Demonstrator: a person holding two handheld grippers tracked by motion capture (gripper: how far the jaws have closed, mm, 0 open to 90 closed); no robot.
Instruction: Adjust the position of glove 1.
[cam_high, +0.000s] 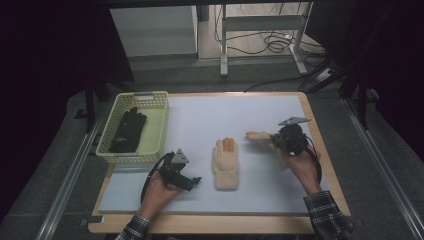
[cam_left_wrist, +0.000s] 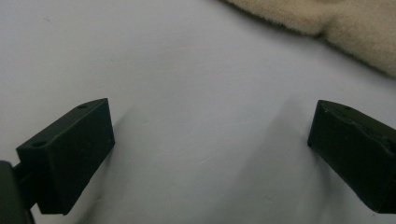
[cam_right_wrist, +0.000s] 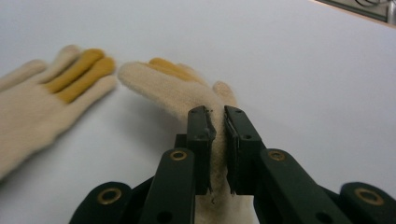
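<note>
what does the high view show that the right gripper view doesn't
High view alone: the yellow basket holding a black glove, the left hand-held gripper open by the flat cream glove, and both of the person's hands.

Right gripper view alone: close up, the right hand-held gripper shut on the second cream glove, fabric pinched between its jaws.

Both: the two cream gloves with orange fingers and the white table surface.

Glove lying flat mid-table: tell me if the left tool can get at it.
Probably yes. The left tool is open beside the flat glove, with bare mat between them.
</note>
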